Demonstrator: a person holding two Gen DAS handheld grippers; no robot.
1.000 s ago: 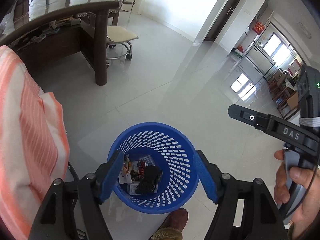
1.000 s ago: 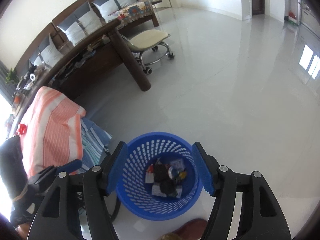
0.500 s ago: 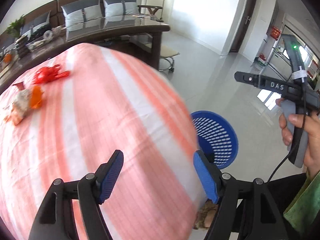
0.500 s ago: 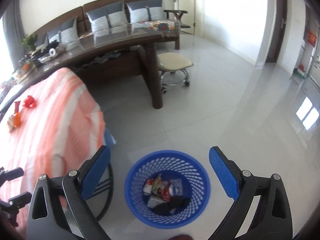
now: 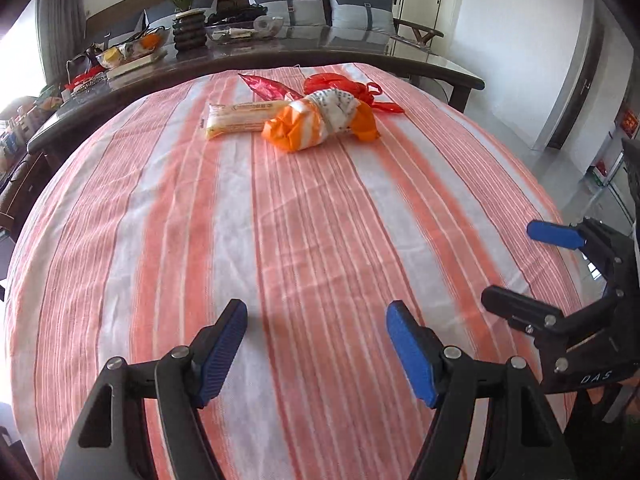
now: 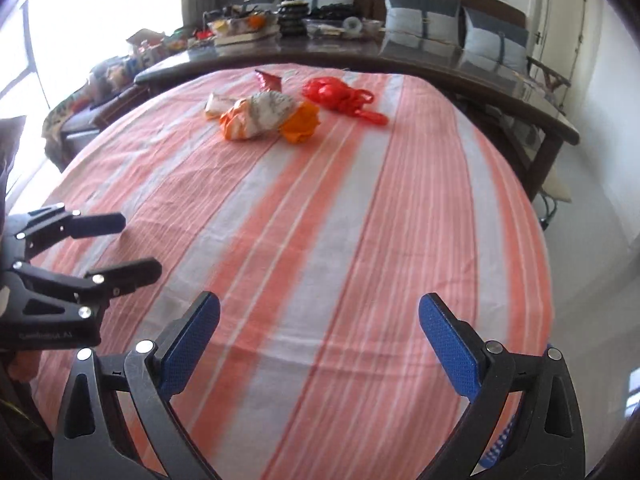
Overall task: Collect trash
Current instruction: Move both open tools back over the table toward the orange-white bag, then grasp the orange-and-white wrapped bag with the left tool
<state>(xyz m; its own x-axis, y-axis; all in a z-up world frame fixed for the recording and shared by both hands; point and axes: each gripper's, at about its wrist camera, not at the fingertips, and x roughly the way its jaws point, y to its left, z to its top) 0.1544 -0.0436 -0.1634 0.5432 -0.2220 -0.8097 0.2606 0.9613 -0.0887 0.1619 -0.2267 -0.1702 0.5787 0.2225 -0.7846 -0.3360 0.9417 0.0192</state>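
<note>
Both the left hand-held gripper (image 5: 316,344) and right hand-held gripper (image 6: 320,344) are hovering with jaws apart and empty. The crumpled orange-and-white plastic bag (image 5: 320,122) is lying far across the striped-cloth desk (image 5: 320,248); likely light, soft, slippery, best pinched at a bunched fold.

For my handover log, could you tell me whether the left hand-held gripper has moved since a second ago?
Yes. The left hand-held gripper swung up from the floor bin to over the striped tablecloth.

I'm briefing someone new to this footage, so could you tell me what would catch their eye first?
Probably the striped orange-and-white cloth filling both views. At its far end lies a cluster of trash: an orange-and-white bag, a red bag and a pale wrapper. Both grippers, left and right, hover open, empty.
</note>
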